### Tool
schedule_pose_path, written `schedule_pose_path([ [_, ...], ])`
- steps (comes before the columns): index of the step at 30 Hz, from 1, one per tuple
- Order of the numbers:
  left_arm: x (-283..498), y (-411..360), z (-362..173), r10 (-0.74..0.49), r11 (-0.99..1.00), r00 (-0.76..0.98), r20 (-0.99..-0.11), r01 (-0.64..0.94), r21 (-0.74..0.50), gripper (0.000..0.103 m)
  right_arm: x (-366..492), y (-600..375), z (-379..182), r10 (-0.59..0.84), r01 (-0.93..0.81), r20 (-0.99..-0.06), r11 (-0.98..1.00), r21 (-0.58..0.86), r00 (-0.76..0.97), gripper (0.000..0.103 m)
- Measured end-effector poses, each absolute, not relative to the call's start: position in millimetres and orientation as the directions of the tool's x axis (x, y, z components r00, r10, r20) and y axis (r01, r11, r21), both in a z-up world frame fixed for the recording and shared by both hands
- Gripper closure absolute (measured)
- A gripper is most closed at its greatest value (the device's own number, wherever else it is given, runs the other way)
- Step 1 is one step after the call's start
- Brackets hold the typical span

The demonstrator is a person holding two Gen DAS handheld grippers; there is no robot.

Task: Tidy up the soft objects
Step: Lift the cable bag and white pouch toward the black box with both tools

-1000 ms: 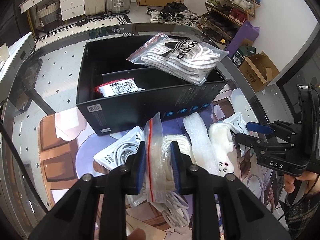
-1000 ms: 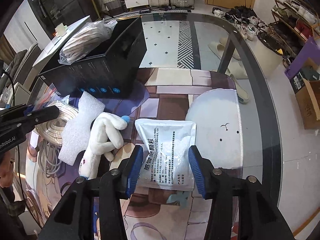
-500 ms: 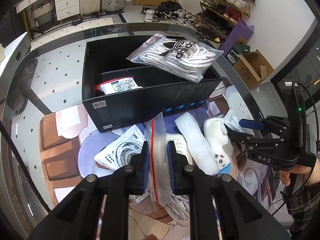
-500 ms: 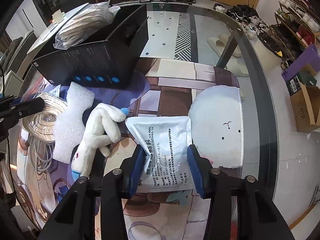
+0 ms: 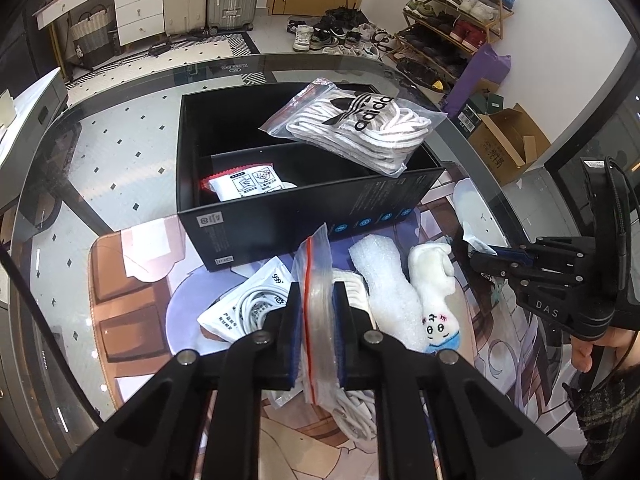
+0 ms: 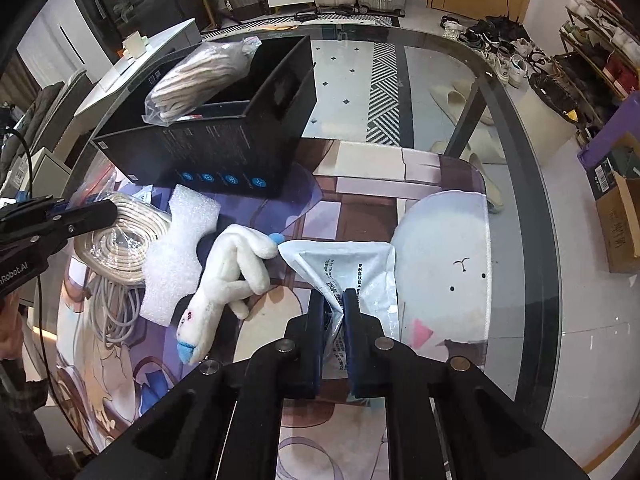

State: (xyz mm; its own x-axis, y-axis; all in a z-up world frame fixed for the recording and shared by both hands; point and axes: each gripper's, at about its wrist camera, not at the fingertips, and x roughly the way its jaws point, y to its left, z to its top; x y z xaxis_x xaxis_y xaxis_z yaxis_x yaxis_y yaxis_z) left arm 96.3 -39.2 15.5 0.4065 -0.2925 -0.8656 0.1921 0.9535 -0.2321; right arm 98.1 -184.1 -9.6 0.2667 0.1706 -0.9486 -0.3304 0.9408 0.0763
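My left gripper is shut on a clear zip bag of coiled white cord, in front of the black divided box. The bag also shows in the right wrist view. My right gripper is shut on a white printed pouch, pinching it into a fold on the mat. A white plush toy and a white foam piece lie between the two grippers. The box holds an adidas bag of white laces and a small red-edged packet.
A white packet of cable lies left of my left gripper. Loose grey cable trails on the printed mat. The glass table edge curves along the right. Shoes, boxes and suitcases stand on the floor beyond.
Both grippers have closed: the left onto the zip bag of cord, the right onto the white pouch, which is now crumpled and lifted at the pinch.
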Motion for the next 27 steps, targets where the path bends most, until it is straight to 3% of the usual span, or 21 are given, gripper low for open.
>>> schedule_pose_path([
  [27,94.8,-28.8,65.7,-0.216,0.974,0.491,-0.844,0.168,-0.152,0.093,118.9,-141.8,61.0,0.329,-0.456,-0.881,0.877,0.151,0.341,0.095],
])
